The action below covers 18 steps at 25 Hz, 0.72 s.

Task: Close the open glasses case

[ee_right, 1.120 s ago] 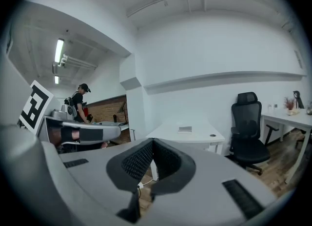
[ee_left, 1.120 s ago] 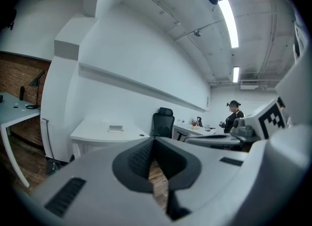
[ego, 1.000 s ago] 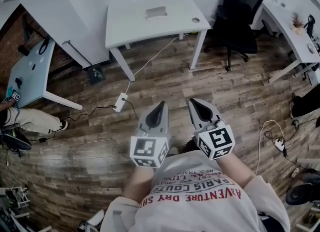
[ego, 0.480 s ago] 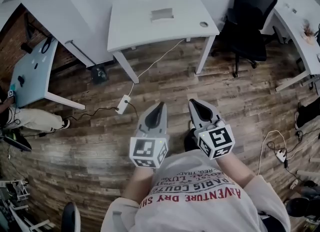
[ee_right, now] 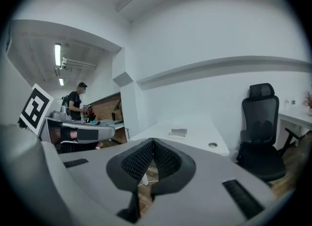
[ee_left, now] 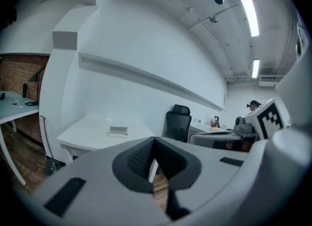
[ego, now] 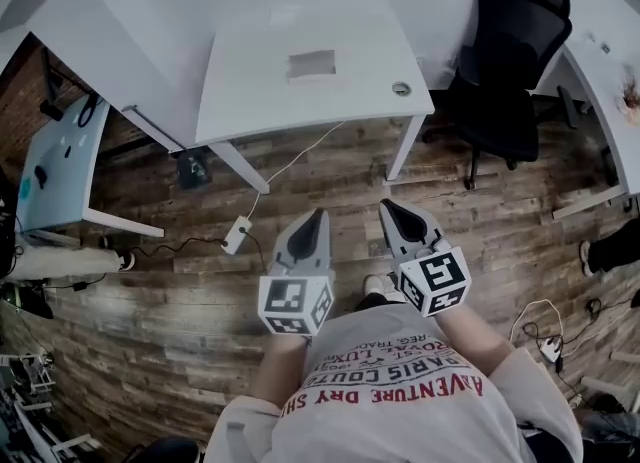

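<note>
A grey glasses case (ego: 312,64) lies on the white desk (ego: 250,91) ahead of me; it also shows as a small flat box, the case (ee_left: 118,131) in the left gripper view and the case (ee_right: 178,133) in the right gripper view. Whether its lid is up I cannot tell at this distance. My left gripper (ego: 319,215) and right gripper (ego: 385,205) are held side by side at waist height over the wooden floor, well short of the desk. Both are shut with nothing between the jaws.
A black office chair (ego: 512,61) stands right of the desk. A cable runs from the desk to a power strip (ego: 237,234) on the floor. A pale blue table (ego: 55,166) is at the left, another white desk (ego: 610,81) at the right. A person (ee_right: 75,104) stands in the distance.
The view has moved forward: the white desk and chair are closer and larger than a second ago. Both grippers keep the same pose in front of me, still shut.
</note>
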Motion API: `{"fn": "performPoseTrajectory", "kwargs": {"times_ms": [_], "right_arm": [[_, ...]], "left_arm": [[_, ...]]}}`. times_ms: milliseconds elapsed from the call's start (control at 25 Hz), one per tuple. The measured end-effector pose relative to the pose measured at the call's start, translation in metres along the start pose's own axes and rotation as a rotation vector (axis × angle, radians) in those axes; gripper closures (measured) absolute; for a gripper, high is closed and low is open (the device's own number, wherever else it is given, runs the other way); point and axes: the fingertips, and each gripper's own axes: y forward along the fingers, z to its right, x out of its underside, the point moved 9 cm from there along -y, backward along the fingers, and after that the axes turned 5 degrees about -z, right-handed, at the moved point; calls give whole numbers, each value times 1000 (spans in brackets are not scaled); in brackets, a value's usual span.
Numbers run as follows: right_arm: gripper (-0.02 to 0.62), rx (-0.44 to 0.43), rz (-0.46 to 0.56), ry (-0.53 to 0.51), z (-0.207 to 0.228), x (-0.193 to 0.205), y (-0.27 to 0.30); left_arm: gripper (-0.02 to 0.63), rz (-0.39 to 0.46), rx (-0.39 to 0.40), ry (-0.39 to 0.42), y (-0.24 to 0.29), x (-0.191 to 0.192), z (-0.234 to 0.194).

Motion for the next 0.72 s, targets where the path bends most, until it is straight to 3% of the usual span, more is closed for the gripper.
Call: {"fn": "performPoseTrajectory", "kwargs": {"times_ms": [360,720], "right_arm": [[583,0,-18,3,103,-14,39],[583,1,-46,10,127,-22,109]], "left_arm": [[609,-24,-15,-7,93,-20,13],[609,-61,-11,-25,156,-25,-39]]}}
